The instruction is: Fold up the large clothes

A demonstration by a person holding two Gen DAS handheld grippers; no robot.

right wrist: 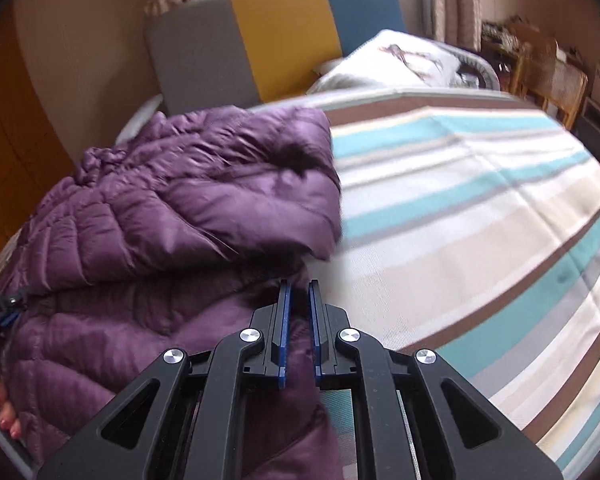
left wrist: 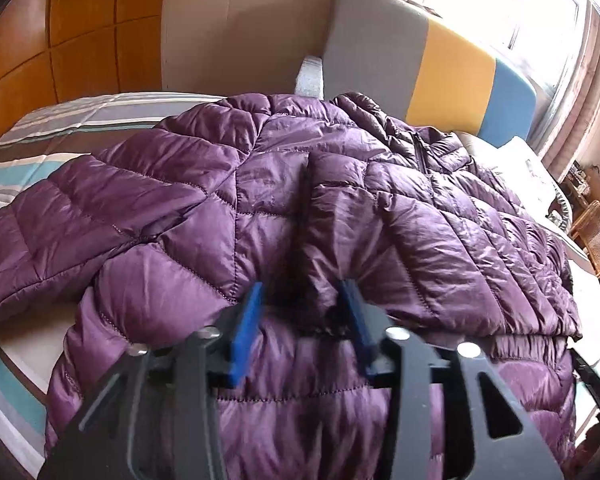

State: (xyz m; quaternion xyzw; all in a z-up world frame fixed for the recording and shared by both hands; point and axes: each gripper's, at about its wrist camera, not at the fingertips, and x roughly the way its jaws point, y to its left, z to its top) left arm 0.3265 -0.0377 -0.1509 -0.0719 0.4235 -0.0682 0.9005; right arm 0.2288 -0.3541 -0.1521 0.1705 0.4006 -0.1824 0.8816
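Bed with striped sheet (right wrist: 460, 208); headboard (right wrist: 276, 36) panelled grey, yellow, blue. Beige wall (left wrist: 236, 28), wooden wardrobe (left wrist: 80, 32). Bright curtained window (left wrist: 520, 8). Wicker chair (left wrist: 598, 236) beside bed.

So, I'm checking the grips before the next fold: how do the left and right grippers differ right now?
The left gripper stands open, its blue pads apart over the purple jacket; the right gripper is shut, only a thin slit between its pads. The left sits over the middle of the jacket; the right is at the jacket's edge, beside the striped bedsheet. Both point down and have black frames with blue pads.
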